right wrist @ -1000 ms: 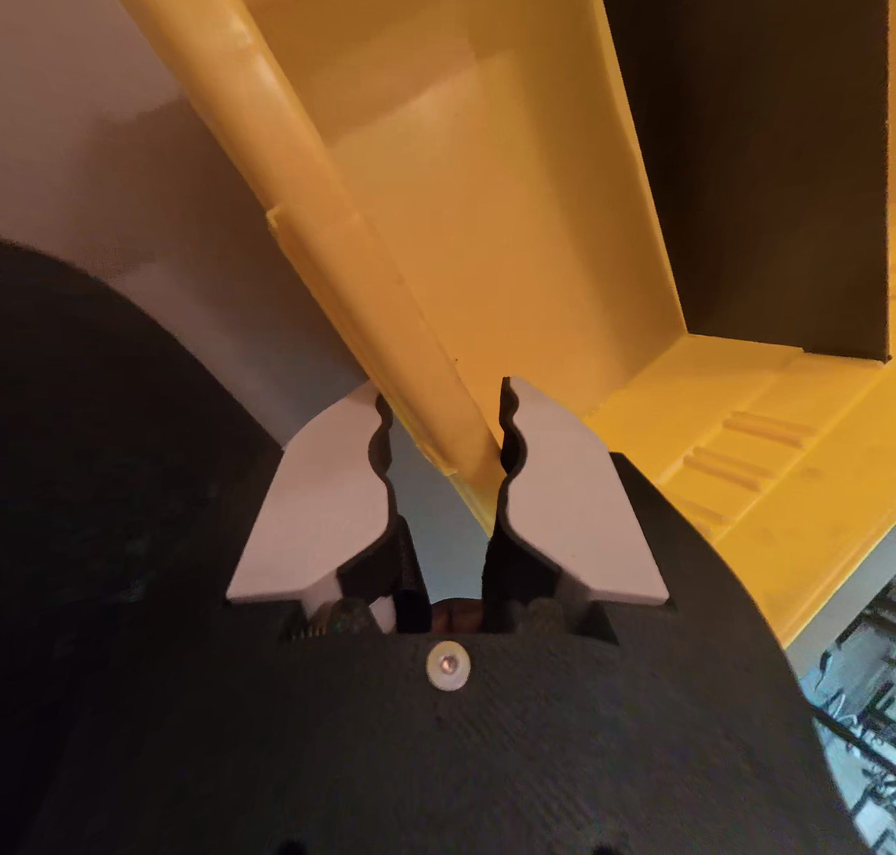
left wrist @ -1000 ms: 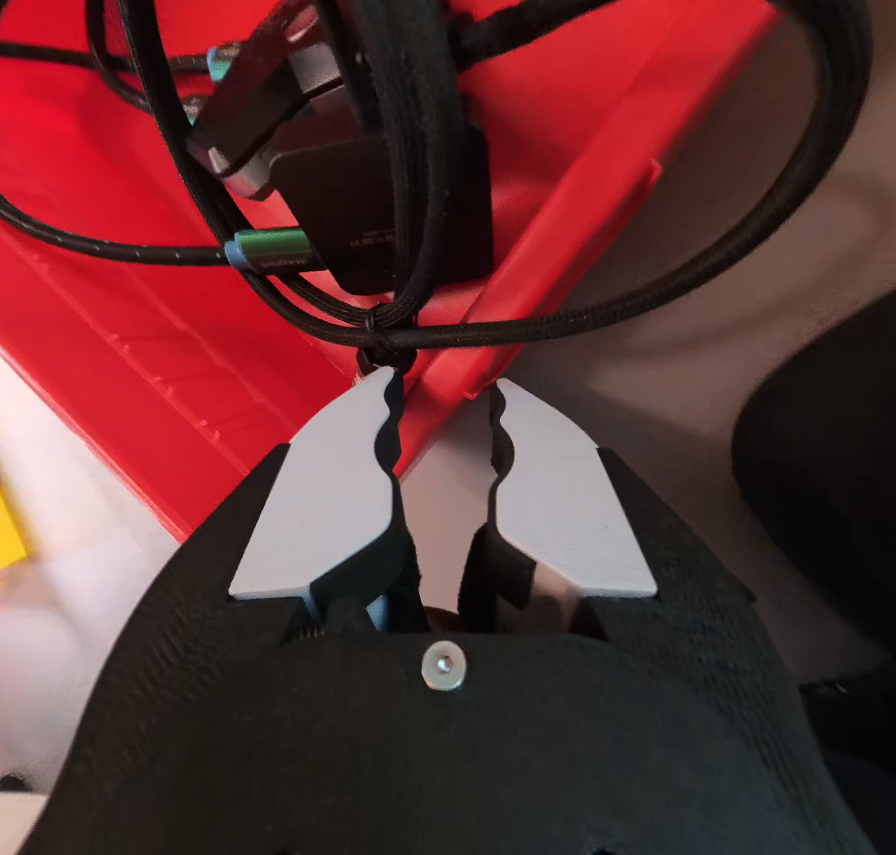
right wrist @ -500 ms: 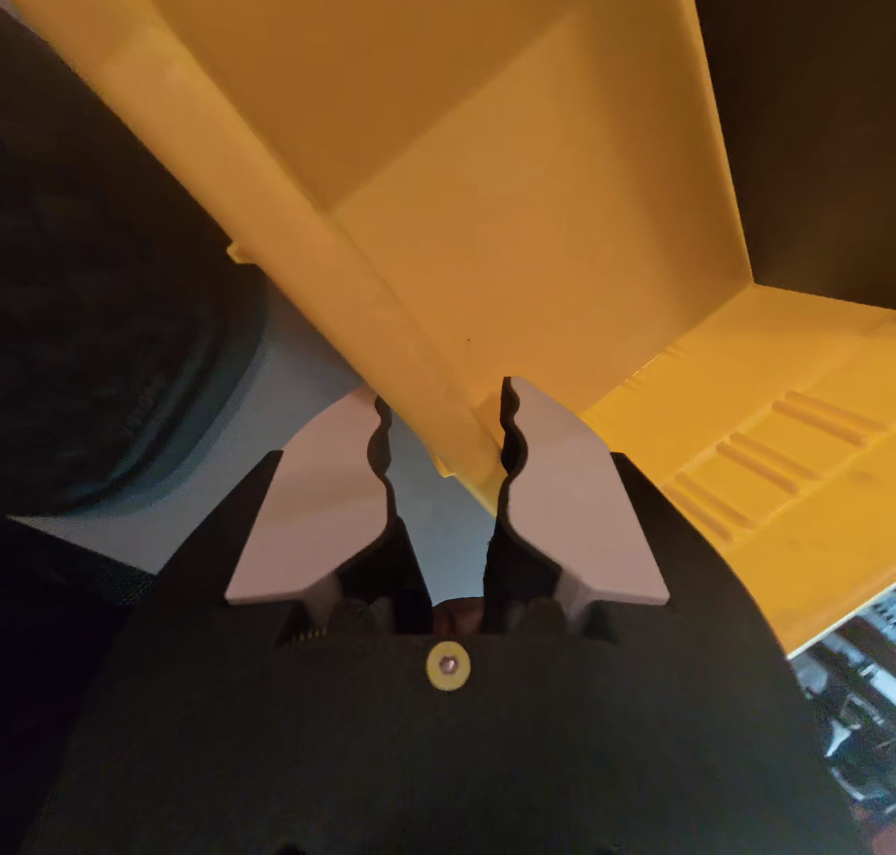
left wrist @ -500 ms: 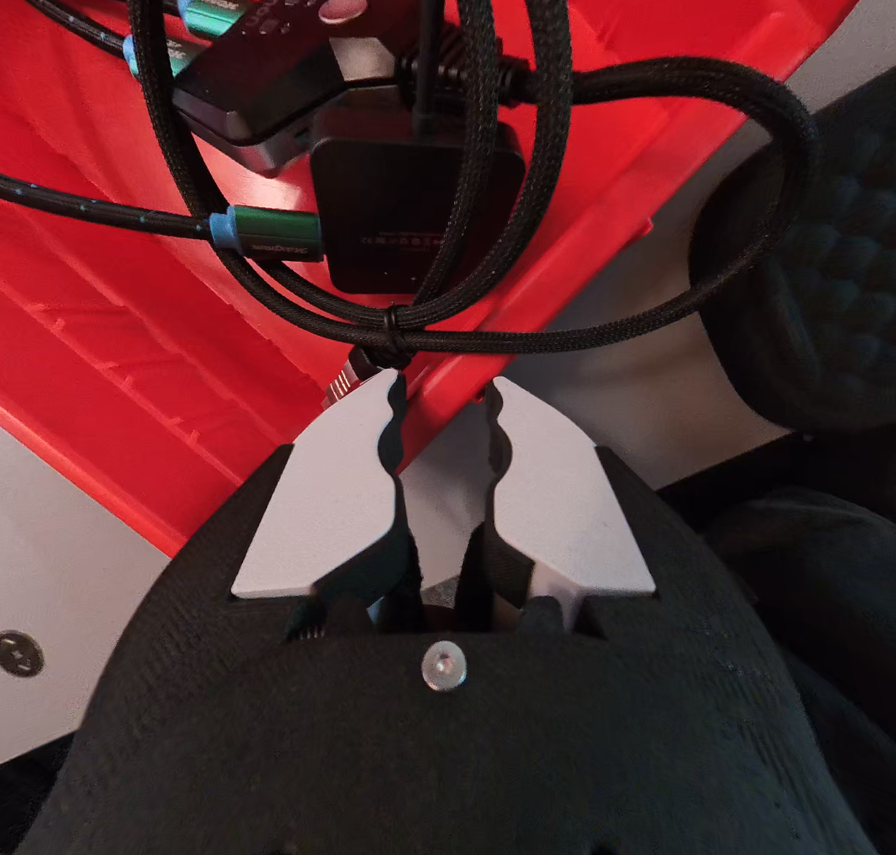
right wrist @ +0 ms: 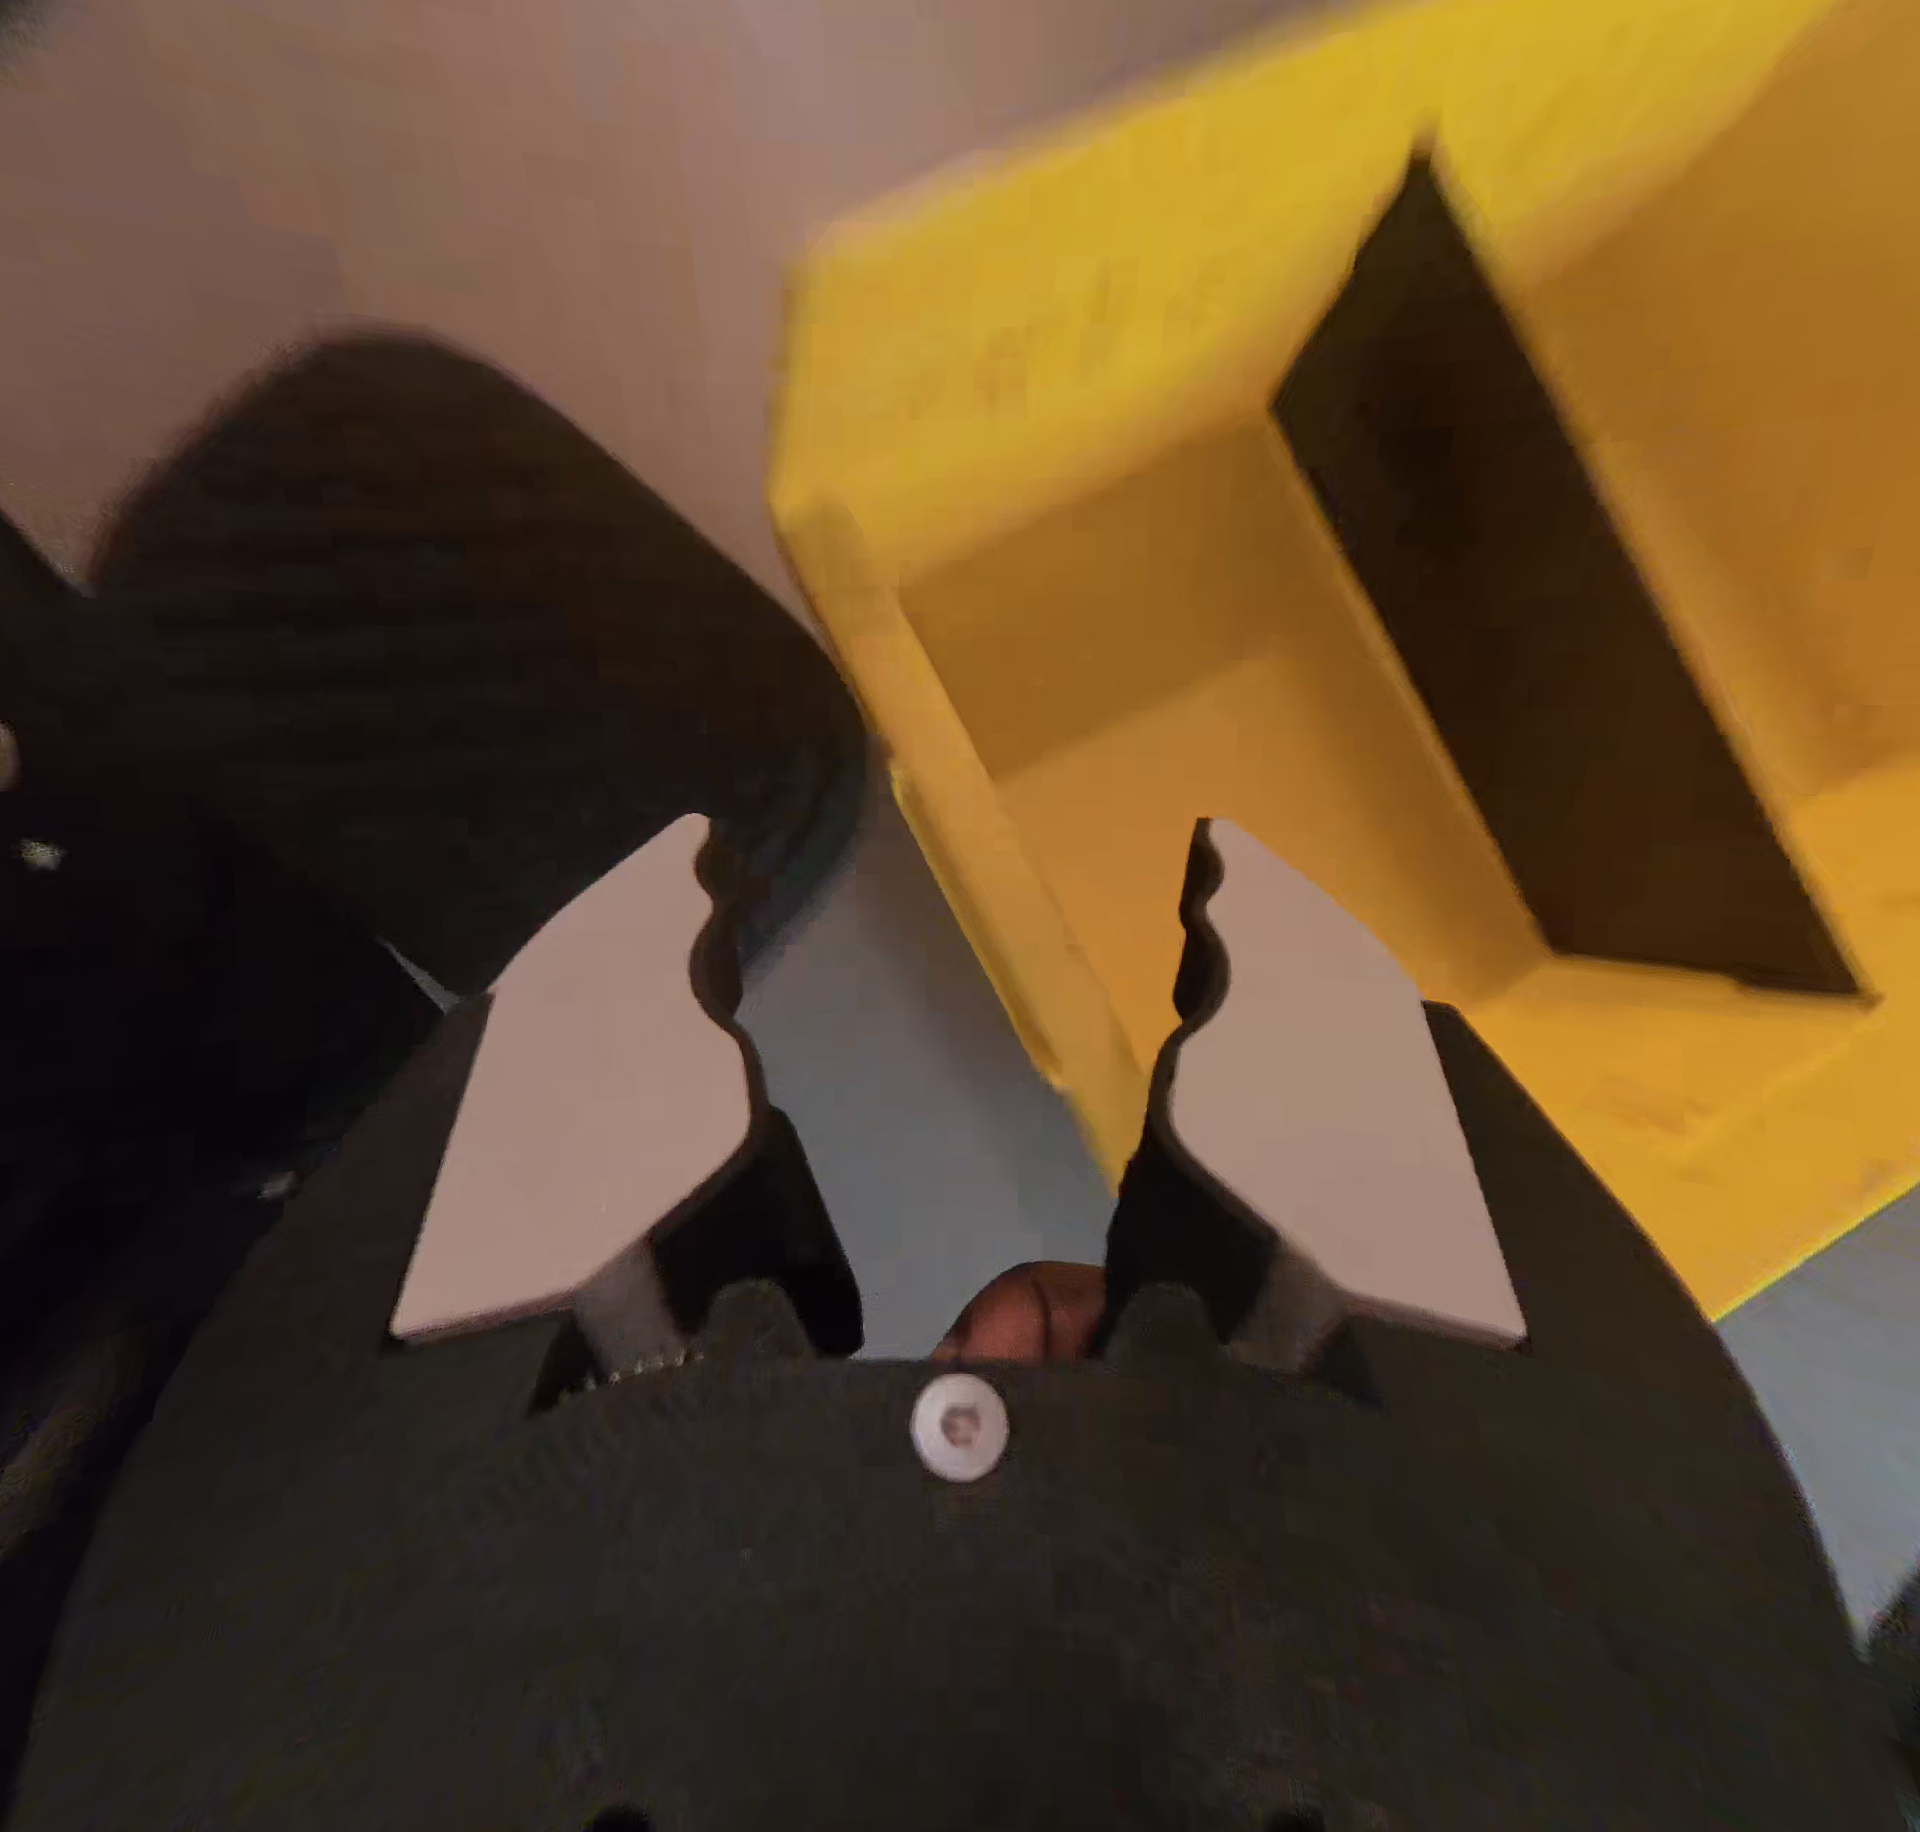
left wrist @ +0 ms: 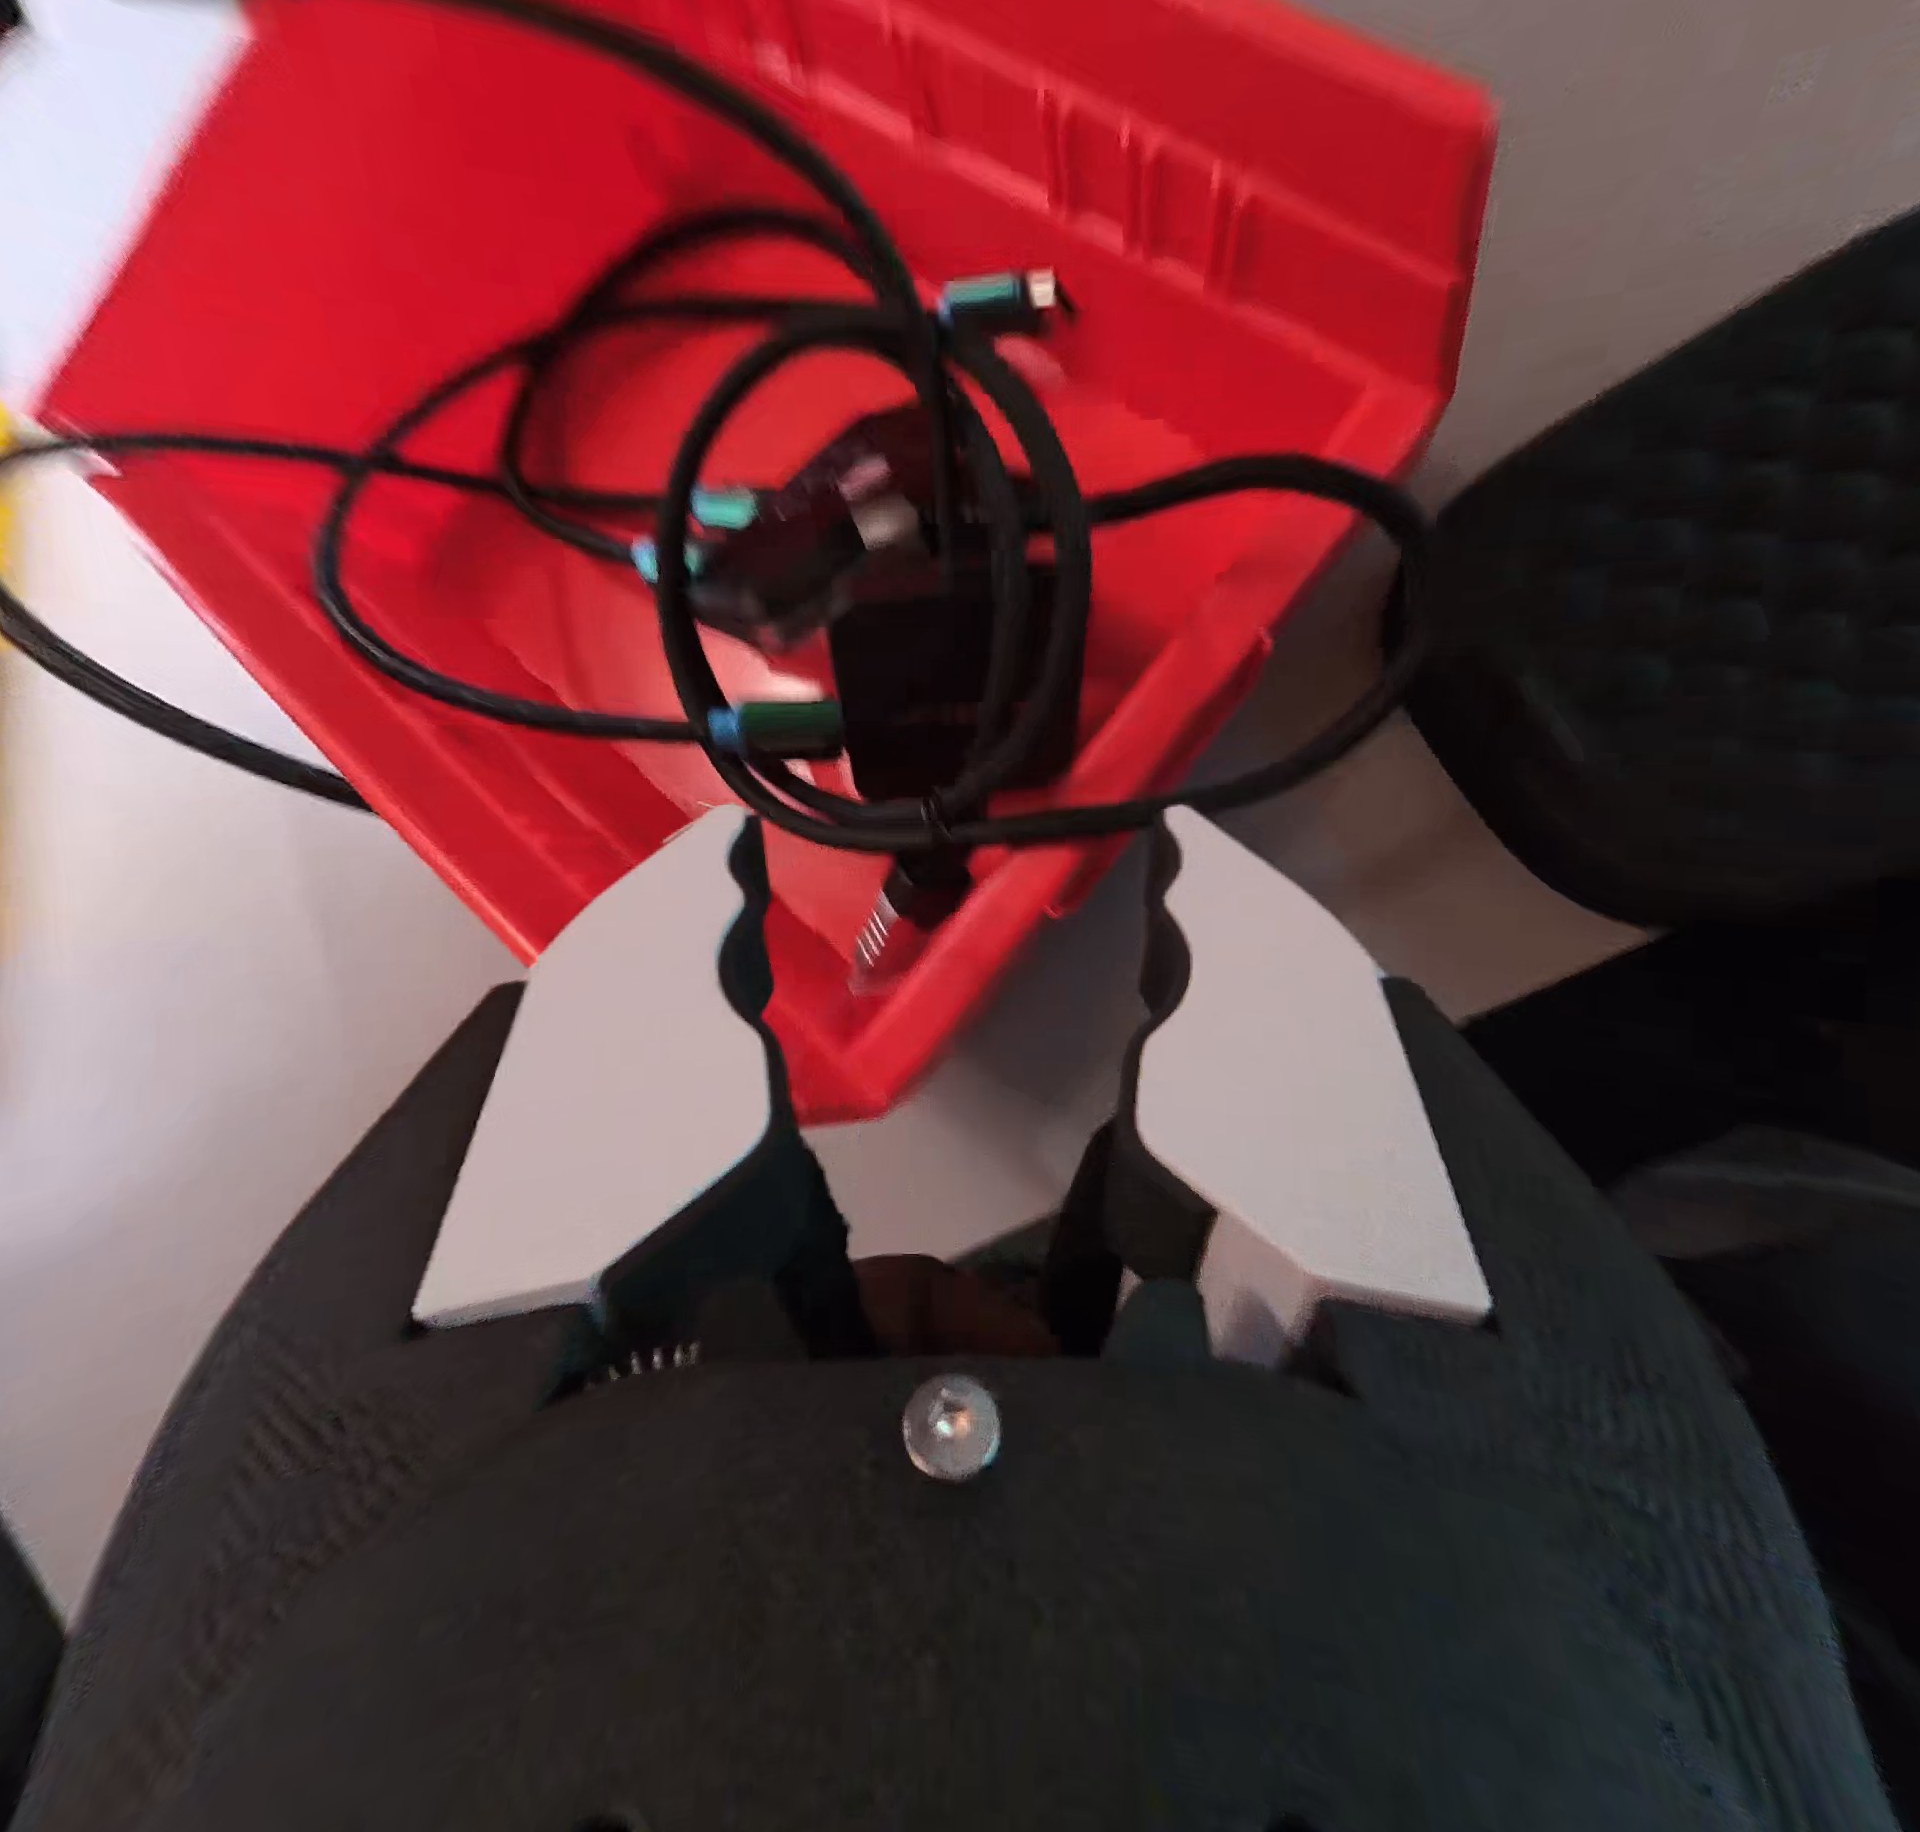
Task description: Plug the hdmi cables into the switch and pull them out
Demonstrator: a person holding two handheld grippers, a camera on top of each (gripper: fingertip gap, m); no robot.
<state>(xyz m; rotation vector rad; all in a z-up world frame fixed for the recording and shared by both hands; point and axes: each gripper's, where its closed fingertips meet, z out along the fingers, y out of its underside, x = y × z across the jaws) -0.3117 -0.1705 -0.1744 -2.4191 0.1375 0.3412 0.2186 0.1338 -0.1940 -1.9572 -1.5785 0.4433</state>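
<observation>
Left gripper point(left wrist: 951, 847) and right gripper point(right wrist: 951, 837), both now spread empty, have backed off the red bin point(left wrist: 436, 255) of tangled cables point(left wrist: 862, 494) and the yellow bin point(right wrist: 1091, 411); plugging not begun.

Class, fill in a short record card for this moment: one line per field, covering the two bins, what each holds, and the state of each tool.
Red bin: on a pale surface, seen tilted
Red bin contents: tangle of black cables and a black switch
Plugs: a green-tipped plug lies against the switch; whether it is seated is too blurred to tell
Loose cable: one loop hangs over the bin's rim
Yellow bin: holds a dark box
Left tool: open, empty, above the red bin's near corner
Right tool: open, empty, at the yellow bin's edge
</observation>
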